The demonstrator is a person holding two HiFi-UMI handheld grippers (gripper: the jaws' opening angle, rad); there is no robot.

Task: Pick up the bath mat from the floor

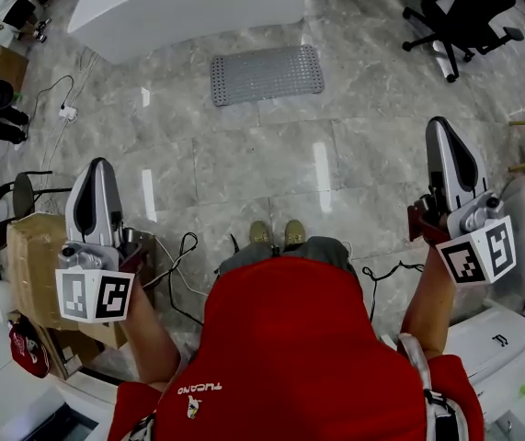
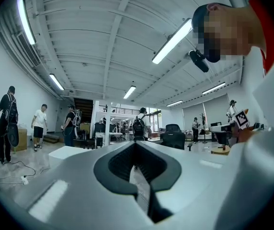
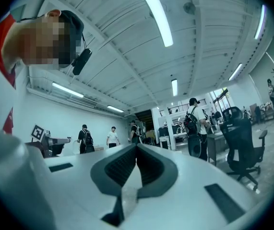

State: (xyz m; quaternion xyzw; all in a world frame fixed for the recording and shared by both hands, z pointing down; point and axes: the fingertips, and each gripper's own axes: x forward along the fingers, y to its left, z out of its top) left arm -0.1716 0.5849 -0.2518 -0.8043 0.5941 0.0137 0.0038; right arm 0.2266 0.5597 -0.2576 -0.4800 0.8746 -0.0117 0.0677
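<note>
I am looking steeply down from the head view, and nearest to me is the person's red shirt (image 1: 280, 338), with both forearms reaching forward. The left gripper (image 1: 99, 165) is held out level at the left, its marker cube (image 1: 95, 294) close to the body. In the left gripper view I see its fingers pressed together with nothing between them. The right gripper (image 1: 439, 125) is held out at the right. The right gripper view shows its fingers likewise closed tight and empty.

Between the two grippers, the person's shoes (image 1: 277, 232) stand on the grey stone-patterned floor (image 1: 244, 173). A cardboard box (image 1: 32, 260) sits beside the left gripper, and black cables (image 1: 187, 246) trail across the tiles.

Farther ahead, well apart from both grippers, the grey bath mat (image 1: 266, 73) lies flat on the floor, just in front of a large white block (image 1: 188, 3). A black office chair (image 1: 464, 12) stands at the far right.
</note>
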